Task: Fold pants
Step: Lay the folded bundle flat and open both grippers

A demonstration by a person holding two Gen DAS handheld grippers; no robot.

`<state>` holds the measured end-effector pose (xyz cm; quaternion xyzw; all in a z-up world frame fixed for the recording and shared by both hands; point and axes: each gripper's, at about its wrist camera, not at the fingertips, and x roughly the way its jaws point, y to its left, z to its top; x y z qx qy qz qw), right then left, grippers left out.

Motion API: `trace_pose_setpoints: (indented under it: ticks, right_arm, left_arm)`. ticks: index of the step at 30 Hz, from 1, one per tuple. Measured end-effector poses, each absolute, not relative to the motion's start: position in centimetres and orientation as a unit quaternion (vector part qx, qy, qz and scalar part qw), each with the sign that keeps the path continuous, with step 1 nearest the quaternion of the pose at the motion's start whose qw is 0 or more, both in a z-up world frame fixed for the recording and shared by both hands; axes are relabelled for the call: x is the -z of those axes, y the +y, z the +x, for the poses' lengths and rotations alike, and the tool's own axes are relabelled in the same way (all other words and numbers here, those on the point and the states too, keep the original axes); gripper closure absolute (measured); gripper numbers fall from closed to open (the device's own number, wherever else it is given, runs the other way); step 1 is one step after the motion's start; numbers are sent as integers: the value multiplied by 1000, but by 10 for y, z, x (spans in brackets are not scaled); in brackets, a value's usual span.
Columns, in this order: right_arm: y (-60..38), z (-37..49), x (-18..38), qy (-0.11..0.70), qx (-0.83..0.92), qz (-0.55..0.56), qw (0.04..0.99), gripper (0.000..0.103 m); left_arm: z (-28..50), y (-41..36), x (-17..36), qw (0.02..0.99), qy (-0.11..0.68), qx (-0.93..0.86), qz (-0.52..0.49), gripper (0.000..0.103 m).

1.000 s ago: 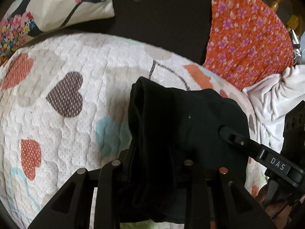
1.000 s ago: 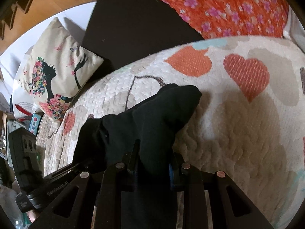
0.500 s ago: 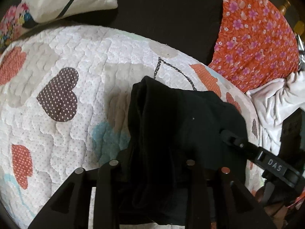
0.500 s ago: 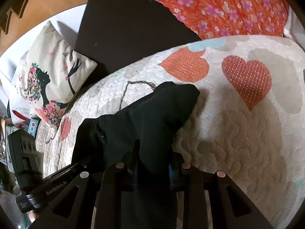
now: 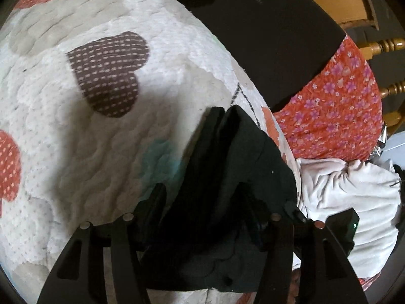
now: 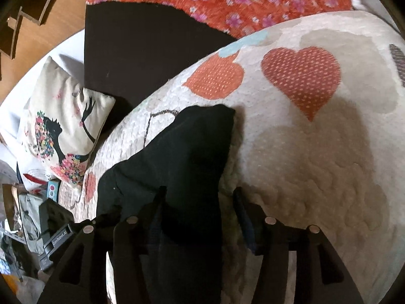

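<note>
**Black pants lie folded on the heart quilt**

Quilted white bedspread (image 6: 316, 157) with hearts carries the folded black pants (image 6: 182, 157). Beyond the pants lie an orange floral cloth (image 5: 336, 116) and a printed cushion (image 6: 63, 126). Left tongs (image 5: 202, 195) and right tongs (image 6: 200, 197) have just been opening; fabric lies loose between both.
</note>
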<state>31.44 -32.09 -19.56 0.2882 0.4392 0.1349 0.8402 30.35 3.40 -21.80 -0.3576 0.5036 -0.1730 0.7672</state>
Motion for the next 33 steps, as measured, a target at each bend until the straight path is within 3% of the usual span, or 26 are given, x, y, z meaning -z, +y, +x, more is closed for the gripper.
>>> trace_pose_setpoints:
  ticks: [11,15,23,33]
  right_arm:
    - [-310,256,194,426,-135,249,859,45]
    - [-313,259,205,434,-123,242,859,36]
    - [-322,254,193,431,-95,225,869,33]
    - [-322,184,152,402,-78,217,886,31]
  left_arm:
    - [289,55,206,795,494,159,-315,45]
    - [287,46,210,813,503,140,-260,44]
    - [276,46,196,841,505,88,-174,41]
    - [184,55,134,872,473,48,-117,42]
